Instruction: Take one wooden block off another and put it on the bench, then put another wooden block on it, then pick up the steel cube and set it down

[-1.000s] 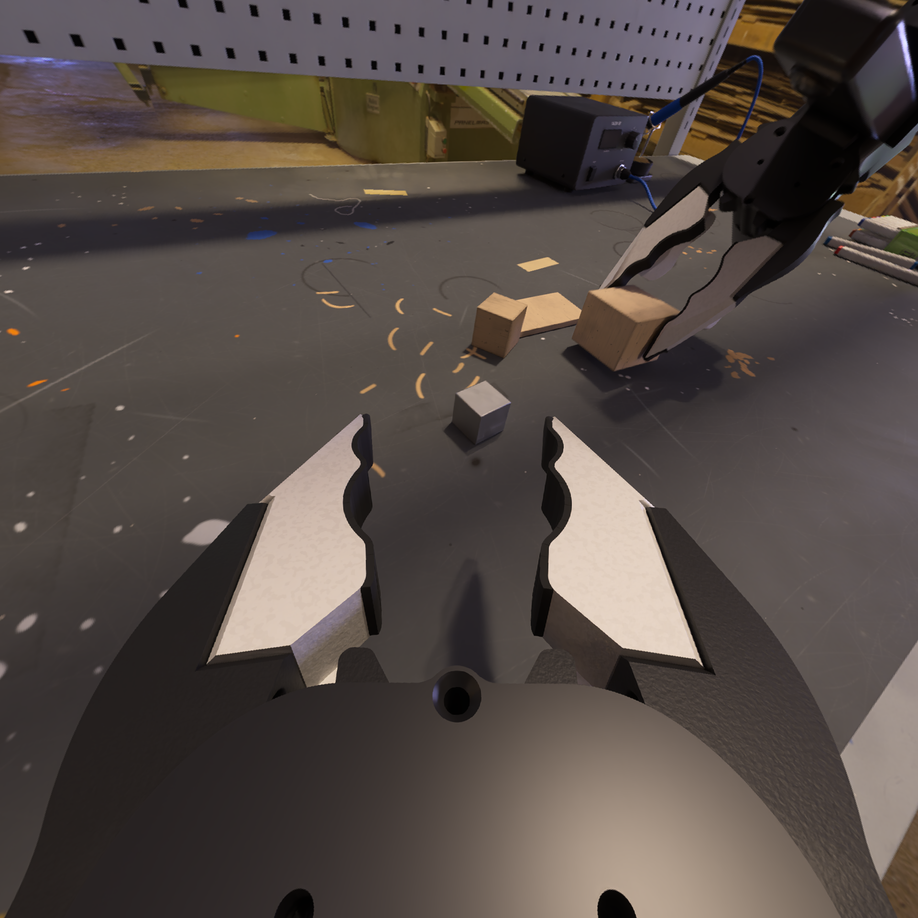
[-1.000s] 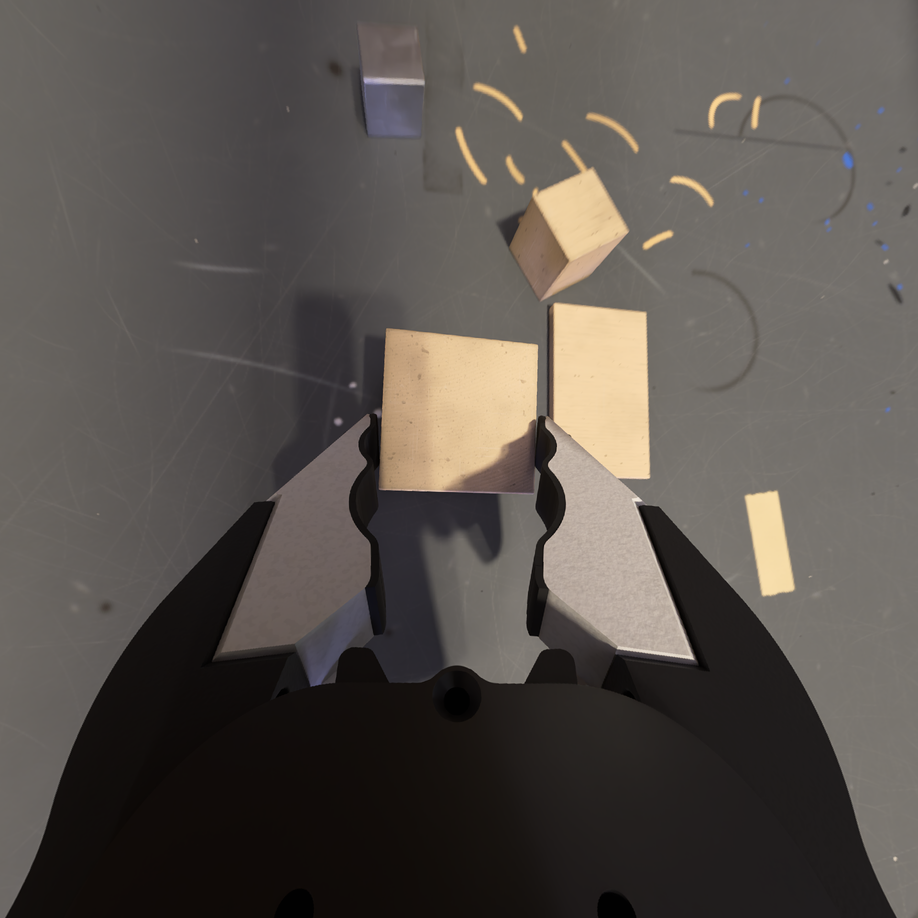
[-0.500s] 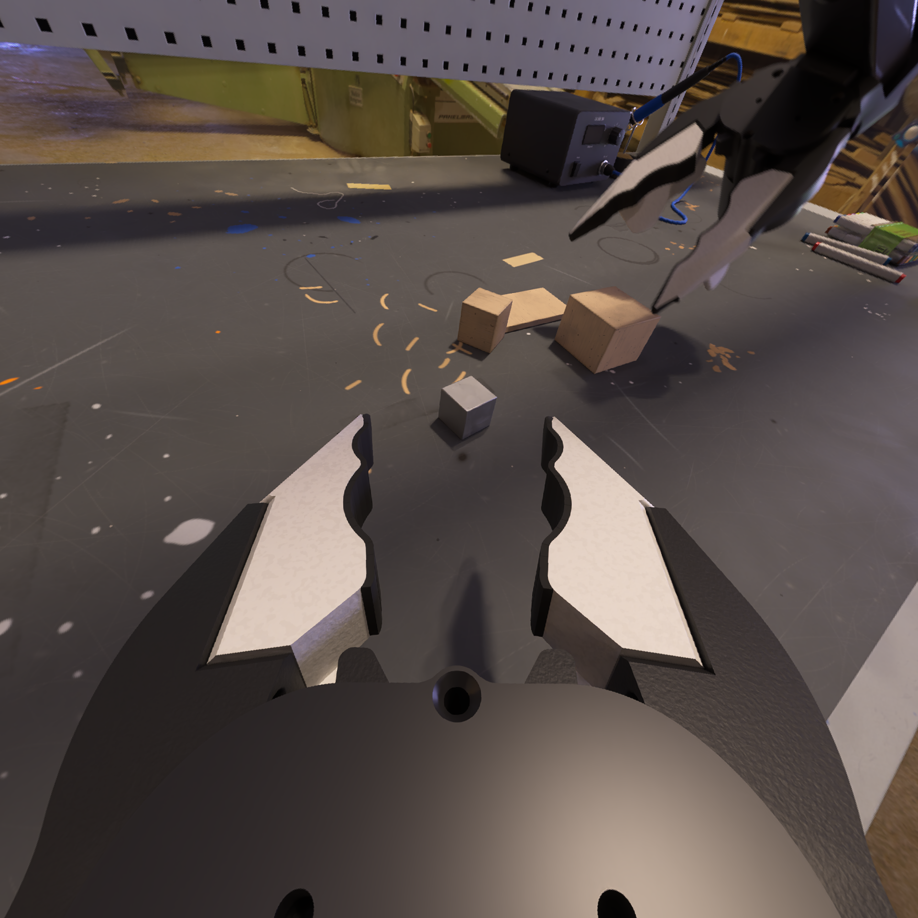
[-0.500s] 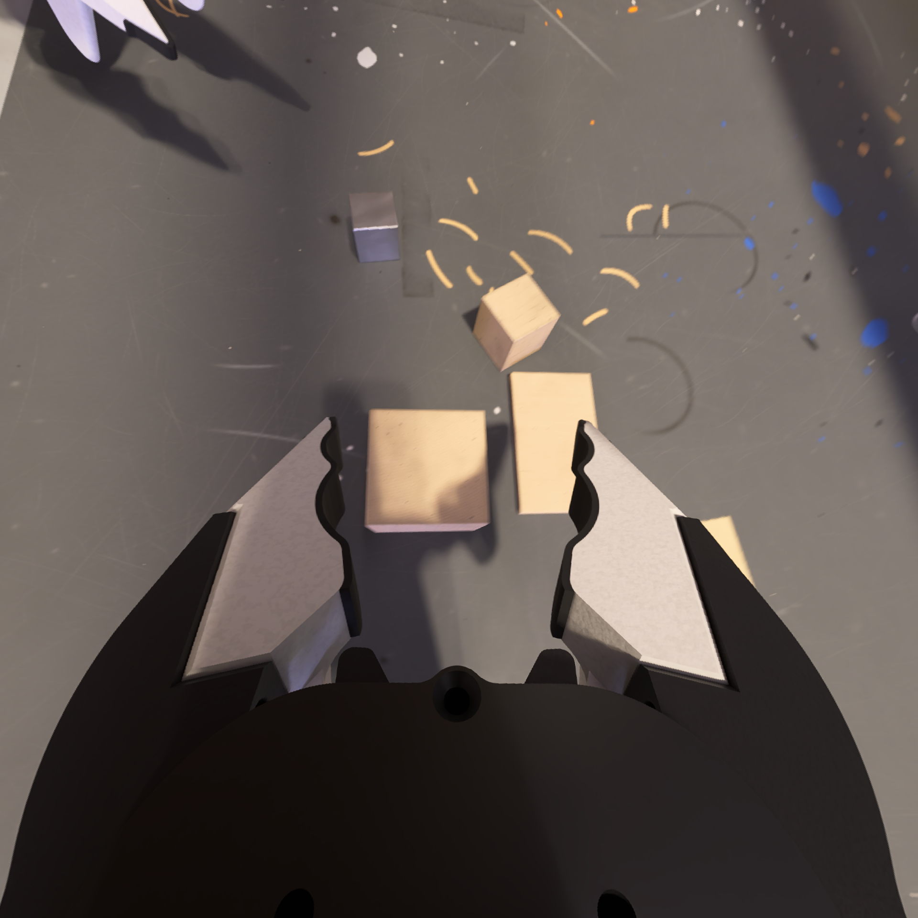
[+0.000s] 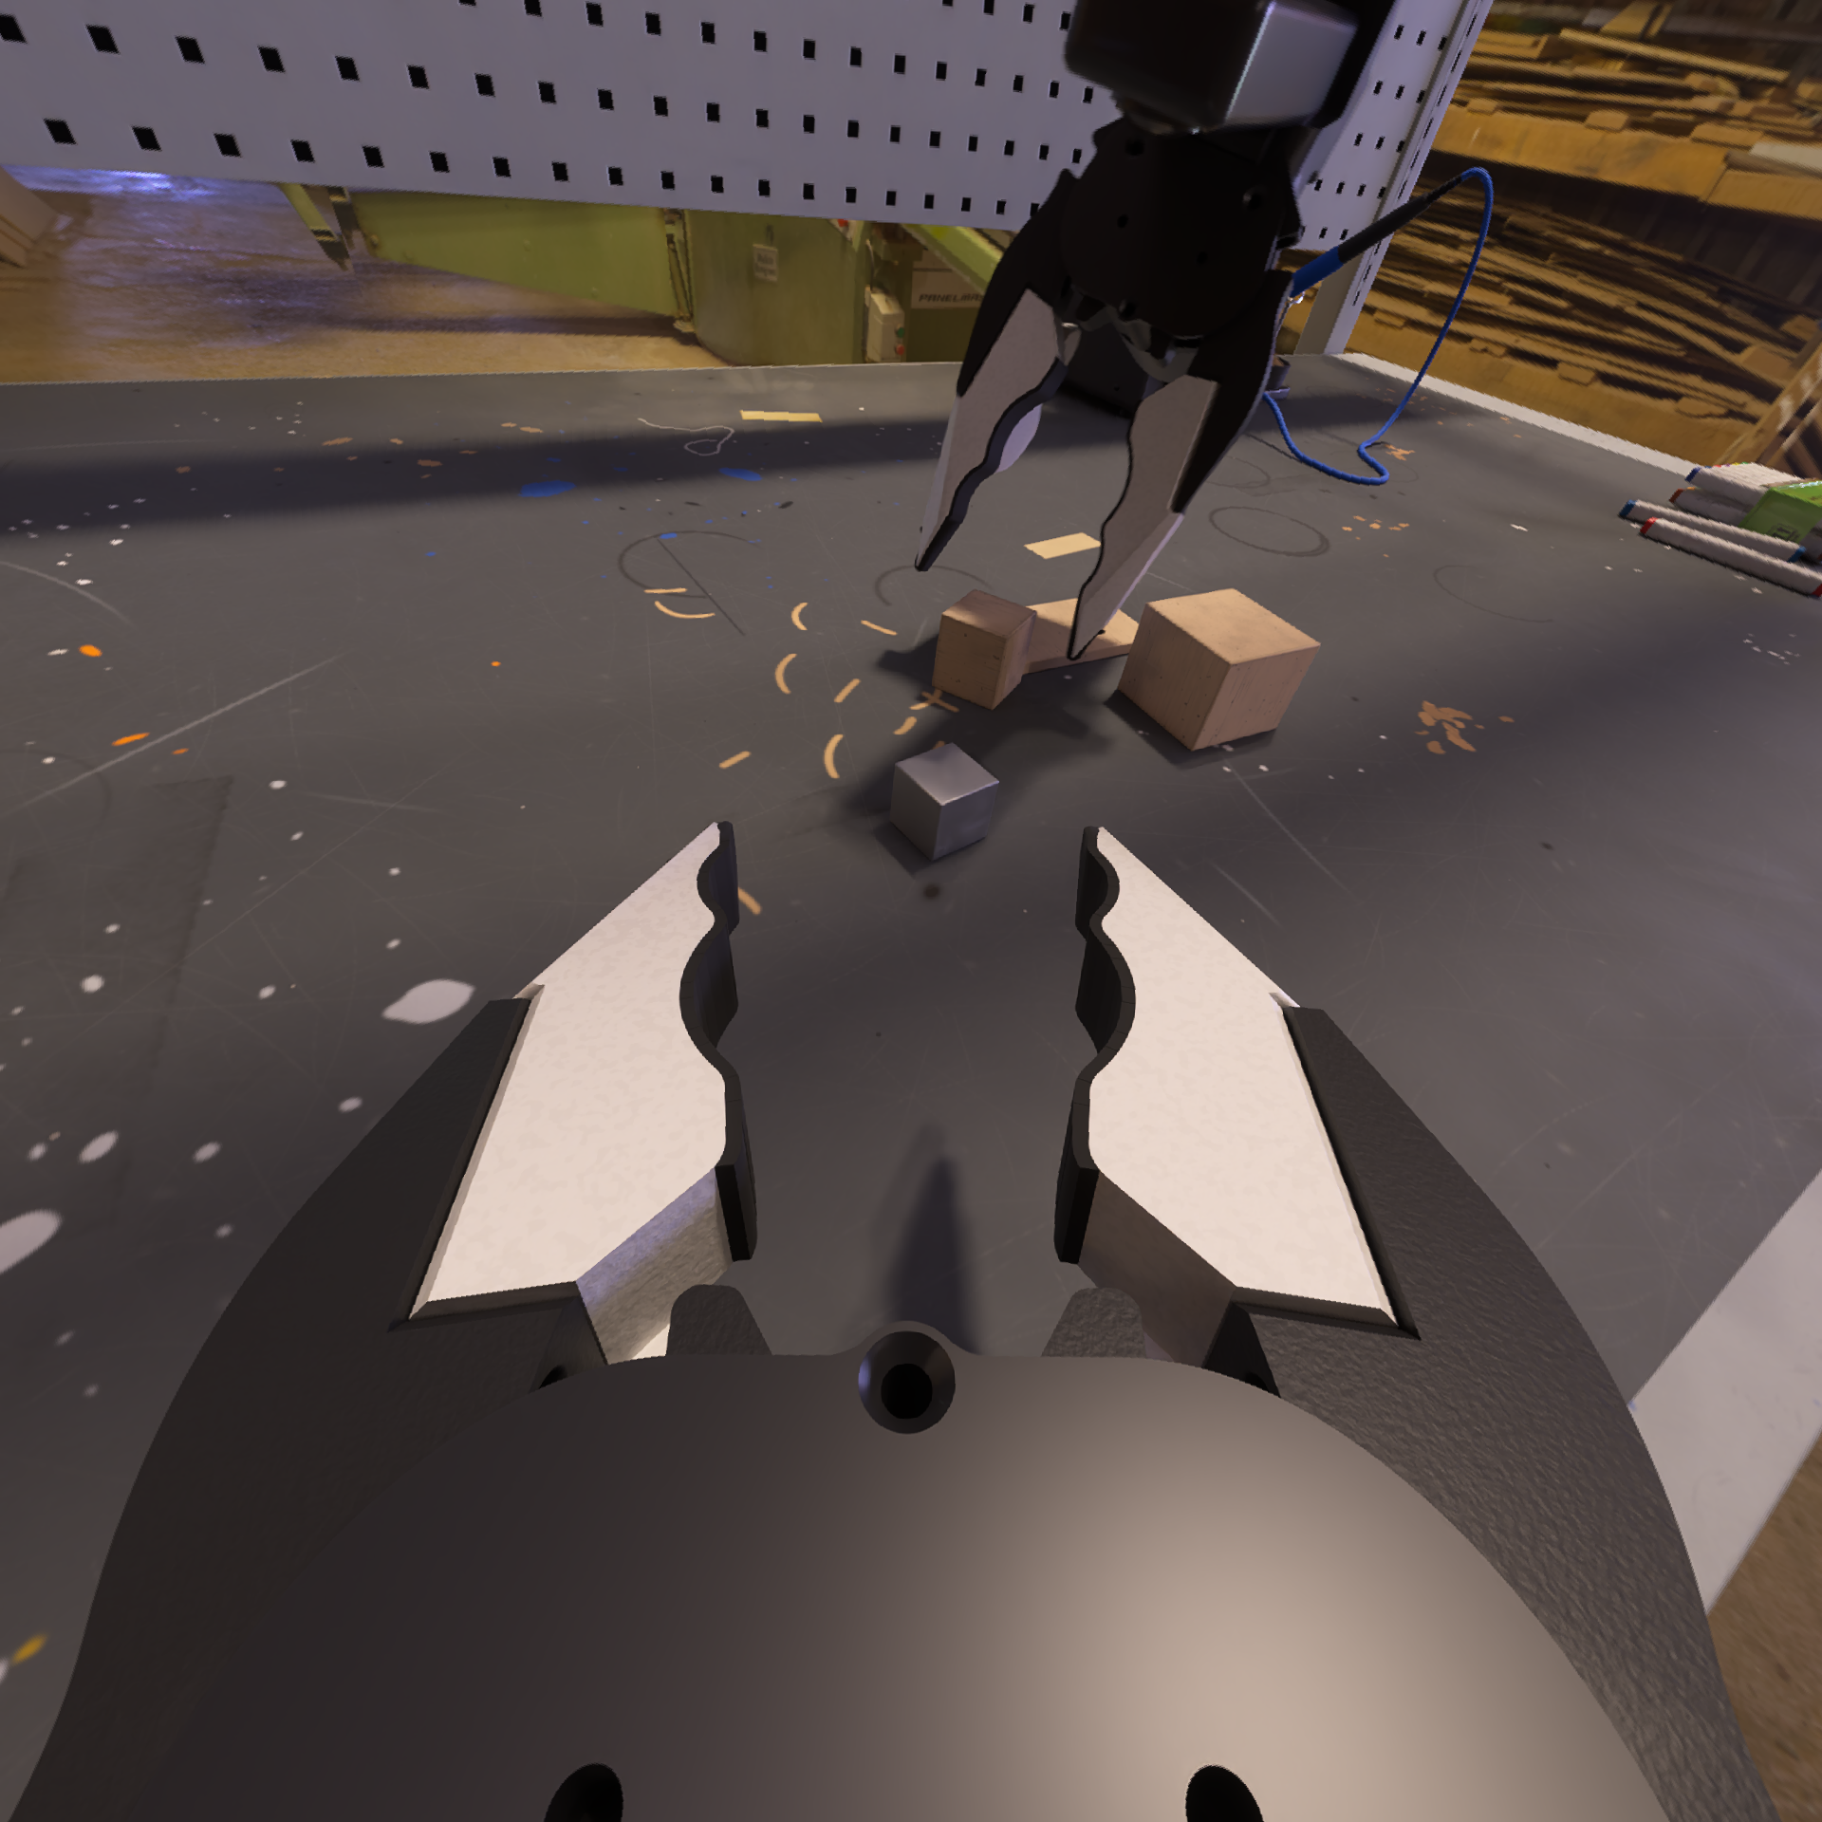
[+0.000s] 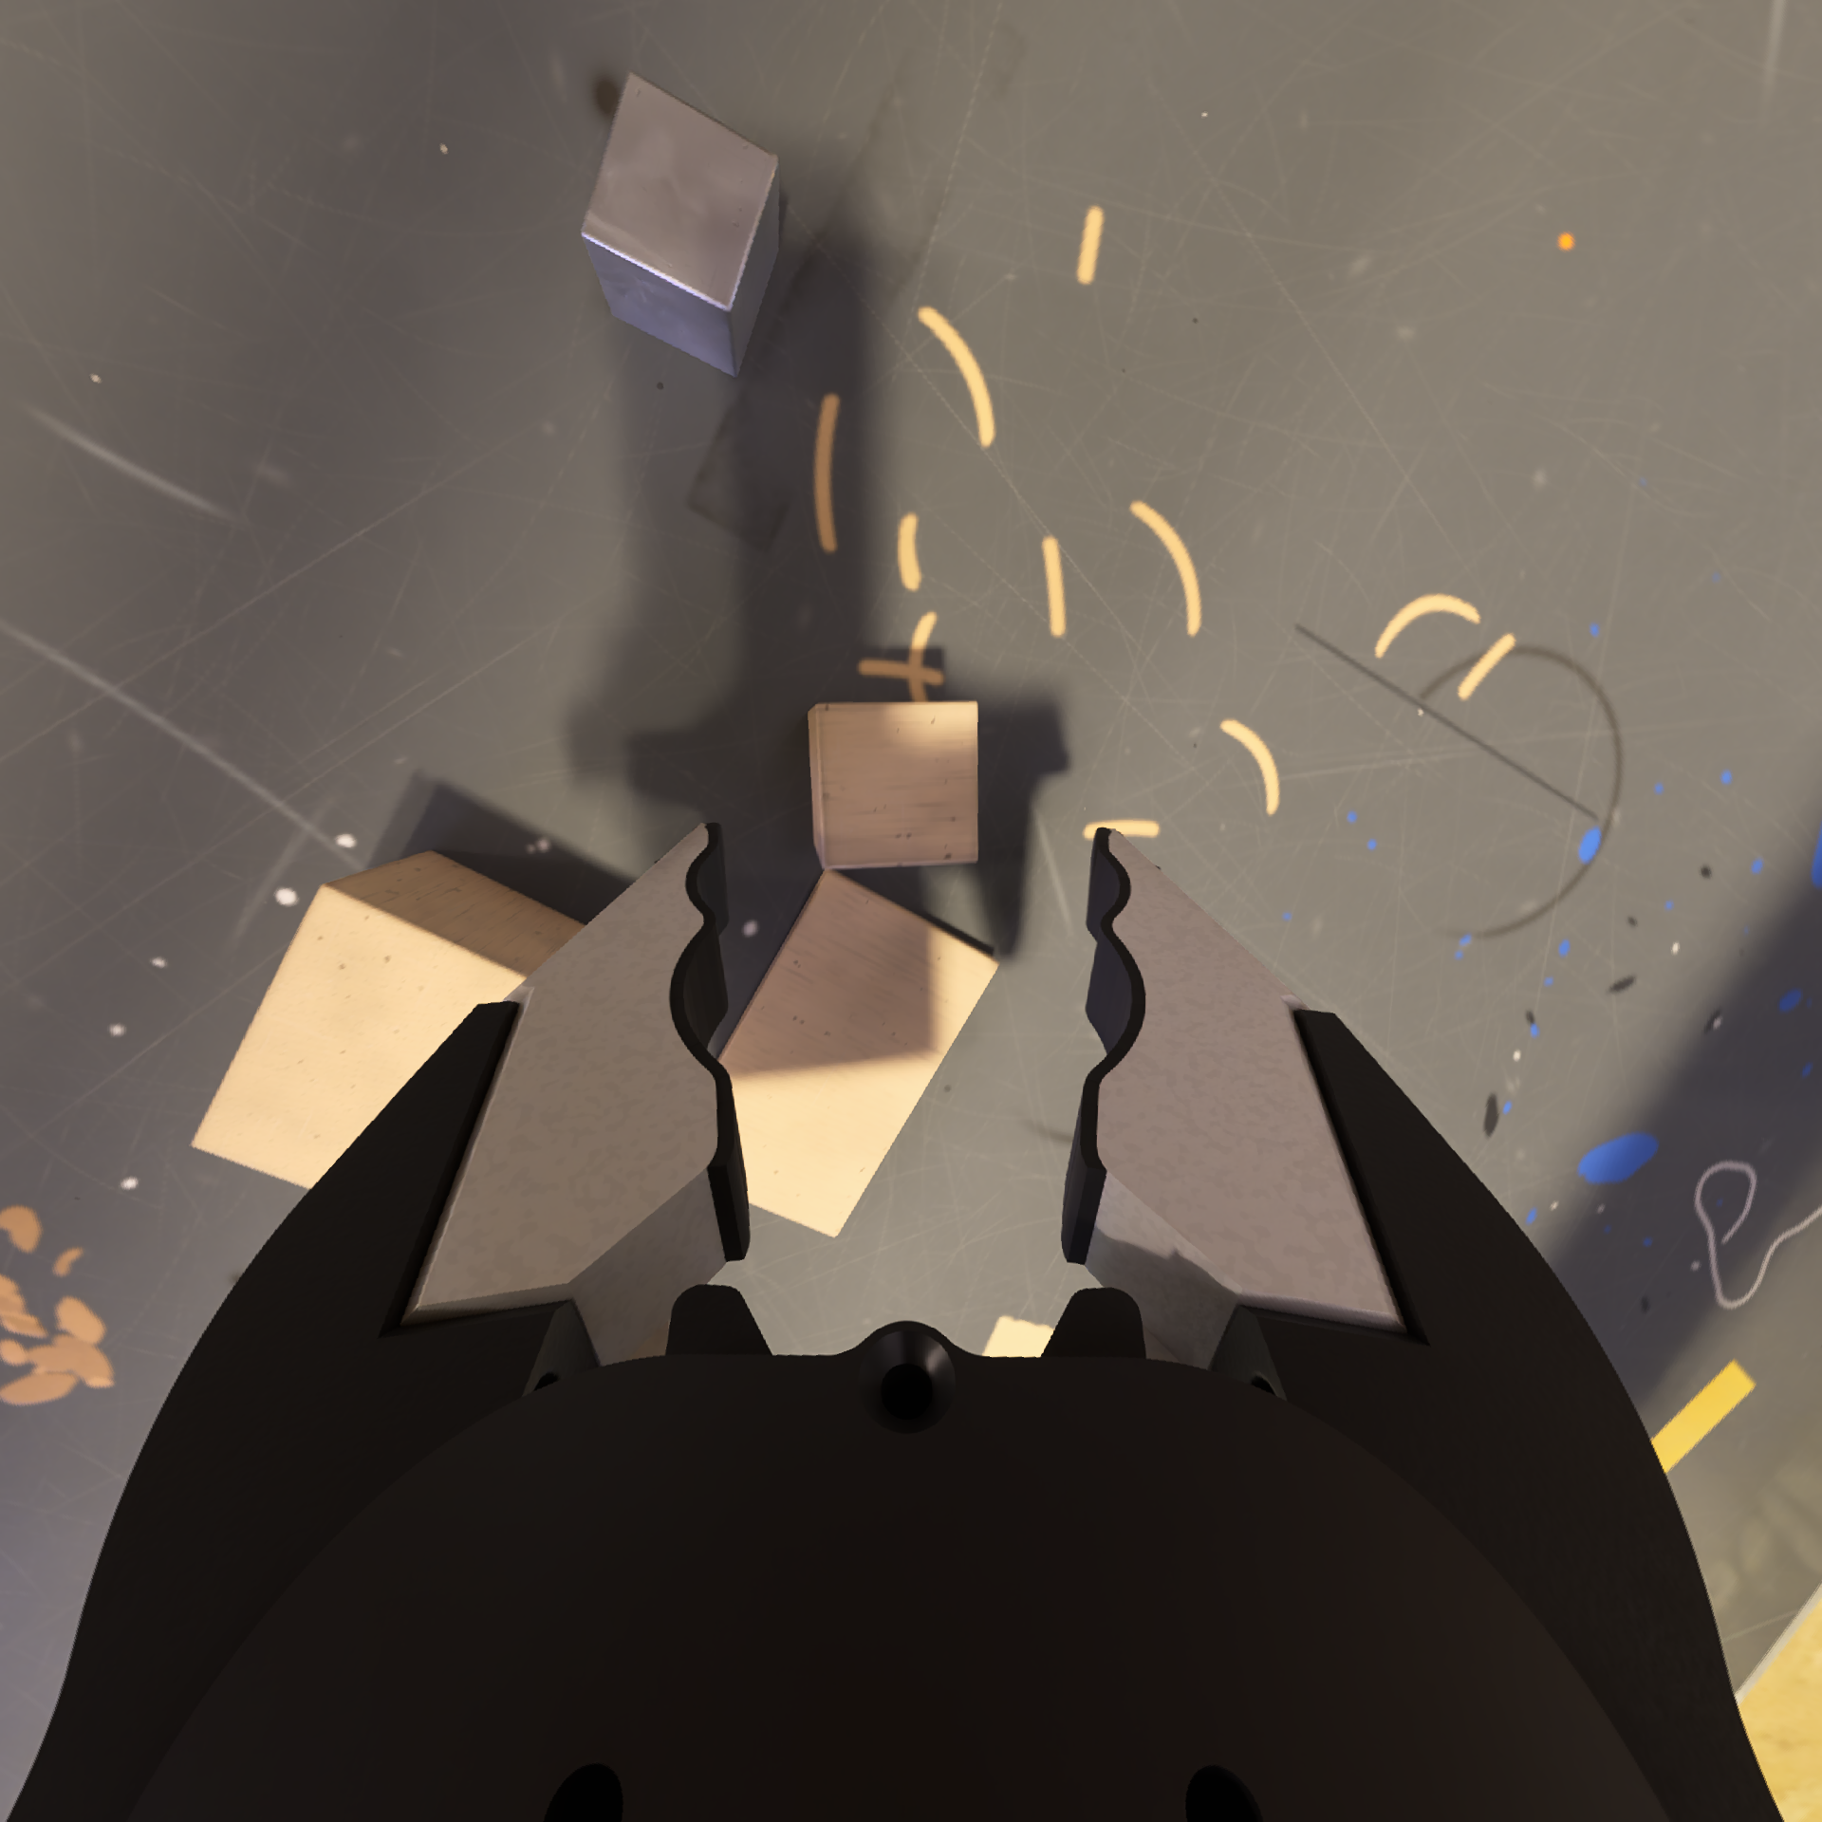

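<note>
Dark scuffed bench (image 5: pixel 296 887), paint flecks and tan chalk arcs all over. White pegboard (image 5: pixel 493 89) along the back edge, blue cable (image 5: pixel 1430 325) and marker pens (image 5: pixel 1716 532) off to the right.

Right gripper (image 5: pixel 1016 601) hanging tips-down over the blocks, jaws spread, nothing between them; same in its own view (image 6: pixel 907 838). Left gripper (image 5: pixel 907 833) low and back, jaws spread too, empty, aimed at the steel cube (image 5: pixel 942 799).

Large wooden block (image 5: pixel 1218 665) resting alone on the bench, right of the others. Flat wooden plate (image 5: pixel 1075 631) just beside it, lying flat. Small wooden block (image 5: pixel 981 656) at the plate's far end, possibly touching it, hard to tell from the shadow. Steel cube well apart, nearest the left gripper.

Step in hand, likely: grab the small wooden block (image 6: pixel 892 784) for stacking on the large one (image 6: pixel 375 1016). Drop straight down, fingers square to two opposite faces, block centred between pads before closing. Left finger (image 6: pixel 592 1065) clear of the plate (image 6: pixel 838 1045). Lift vertically, set down centred and flat on the large block.
</note>
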